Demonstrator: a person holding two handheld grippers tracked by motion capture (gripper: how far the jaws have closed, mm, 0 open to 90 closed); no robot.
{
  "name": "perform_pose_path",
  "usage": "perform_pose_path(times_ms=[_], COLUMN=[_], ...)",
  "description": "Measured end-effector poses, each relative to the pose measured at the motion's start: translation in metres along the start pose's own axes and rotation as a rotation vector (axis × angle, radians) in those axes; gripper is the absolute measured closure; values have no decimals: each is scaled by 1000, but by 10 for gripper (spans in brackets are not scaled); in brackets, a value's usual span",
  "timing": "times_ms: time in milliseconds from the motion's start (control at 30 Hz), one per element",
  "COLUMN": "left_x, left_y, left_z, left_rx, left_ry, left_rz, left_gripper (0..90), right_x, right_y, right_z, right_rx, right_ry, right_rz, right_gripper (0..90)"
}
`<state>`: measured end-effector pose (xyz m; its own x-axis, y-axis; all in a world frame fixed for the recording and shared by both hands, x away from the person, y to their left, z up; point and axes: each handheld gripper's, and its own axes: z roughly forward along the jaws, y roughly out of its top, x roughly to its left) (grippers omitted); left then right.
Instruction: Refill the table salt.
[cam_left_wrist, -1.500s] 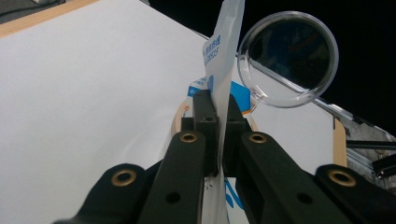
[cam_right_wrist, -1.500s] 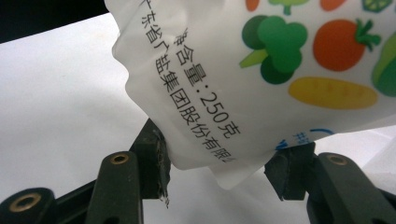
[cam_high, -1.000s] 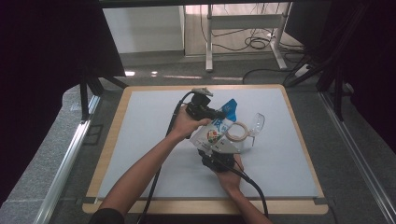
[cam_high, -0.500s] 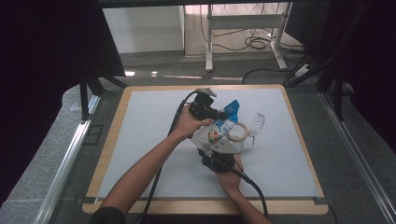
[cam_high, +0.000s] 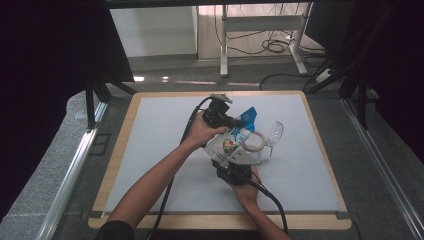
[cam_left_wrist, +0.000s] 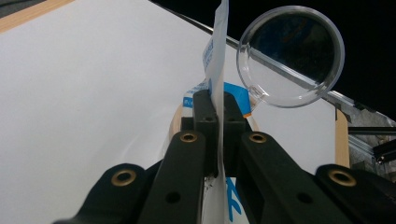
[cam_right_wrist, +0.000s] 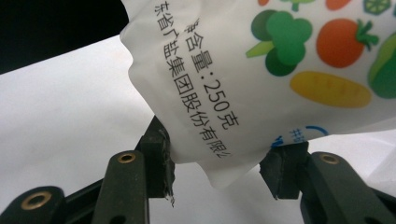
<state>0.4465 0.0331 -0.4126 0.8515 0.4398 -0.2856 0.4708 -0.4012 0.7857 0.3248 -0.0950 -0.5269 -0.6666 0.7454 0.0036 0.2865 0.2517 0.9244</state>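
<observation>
High view: a white mat on a wood-edged table (cam_high: 125, 150), with two forearms entering from 6 o'clock. Near the centre of the mat, both grippers meet at a white pouch (cam_high: 231, 142) printed with vegetables and a blue top edge.

The left gripper (cam_high: 235, 121), at about 11 o'clock of the pouch, is clamped on the pouch's upper edge. In the left gripper view its jaws stand pressed together with the thin pouch edge (cam_left_wrist: 217, 70) rising on end between them.

The right gripper (cam_high: 234, 161), at about 6 o'clock of the pouch, grasps the pouch's lower end. In the right gripper view the rounded bottom of the pouch (cam_right_wrist: 261, 84) sits between the two pads (cam_right_wrist: 284, 169), which press on it from either side; black characters and the figure 250 run along its face.

A clear round plastic lid (cam_high: 274, 134) stands at about 3 o'clock of the pouch, just beside it; in the left gripper view it appears as a transparent disc (cam_left_wrist: 292, 56) at 1 o'clock of the jaws. A pale ring (cam_high: 254, 142) lies against the pouch between it and the lid.
</observation>
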Motion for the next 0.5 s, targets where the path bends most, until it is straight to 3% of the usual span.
perform_pose_path(times_ms=[500], left_x=[2], left_y=[0], left_z=[5], left_rx=[5], left_ry=[-11], left_rz=[15], left_gripper=[896], right_x=[-1], right_y=[1], right_z=[-6], right_rx=[-15], right_ry=[22], right_rz=[15], right_gripper=[522])
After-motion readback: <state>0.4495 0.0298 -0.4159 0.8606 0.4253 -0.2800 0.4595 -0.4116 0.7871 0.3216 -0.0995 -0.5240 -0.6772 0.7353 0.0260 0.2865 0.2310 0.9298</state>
